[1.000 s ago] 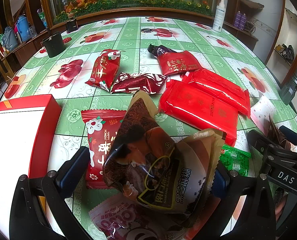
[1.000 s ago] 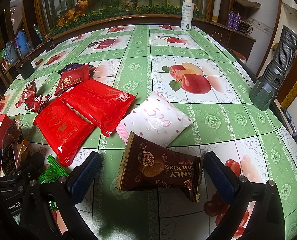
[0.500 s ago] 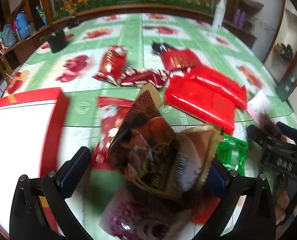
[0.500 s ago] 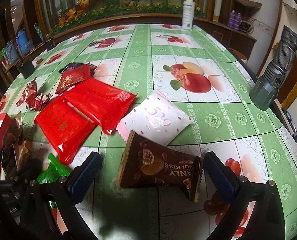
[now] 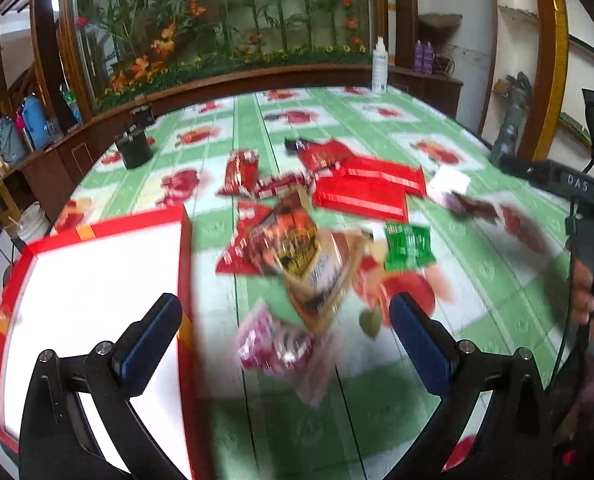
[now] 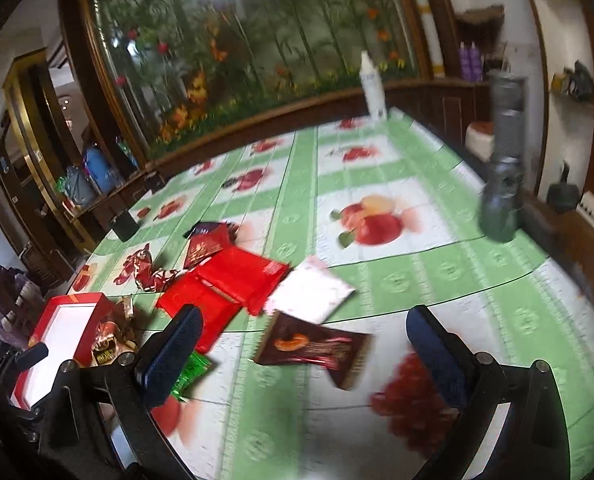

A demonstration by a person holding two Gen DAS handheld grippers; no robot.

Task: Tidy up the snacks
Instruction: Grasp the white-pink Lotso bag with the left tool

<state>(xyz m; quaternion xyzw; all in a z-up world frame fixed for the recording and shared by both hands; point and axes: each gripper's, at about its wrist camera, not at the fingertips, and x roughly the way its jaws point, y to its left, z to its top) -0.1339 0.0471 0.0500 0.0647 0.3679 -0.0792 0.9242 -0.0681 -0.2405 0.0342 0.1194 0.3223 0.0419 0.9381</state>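
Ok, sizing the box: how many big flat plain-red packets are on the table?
2, overlapping mid-table: far packet beside the white packet, near packet toward the red box. Blur may hide others.

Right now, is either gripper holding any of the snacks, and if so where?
Nothing is held. The left gripper and right gripper are both open above the table, with packets lying loose below.

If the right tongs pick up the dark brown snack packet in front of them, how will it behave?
The dark brown snack packet lies flat and thin, so it is probably light and floppy. Its glossy film may slip between the open right tongs. Gripping it at a crimped edge seems safer.
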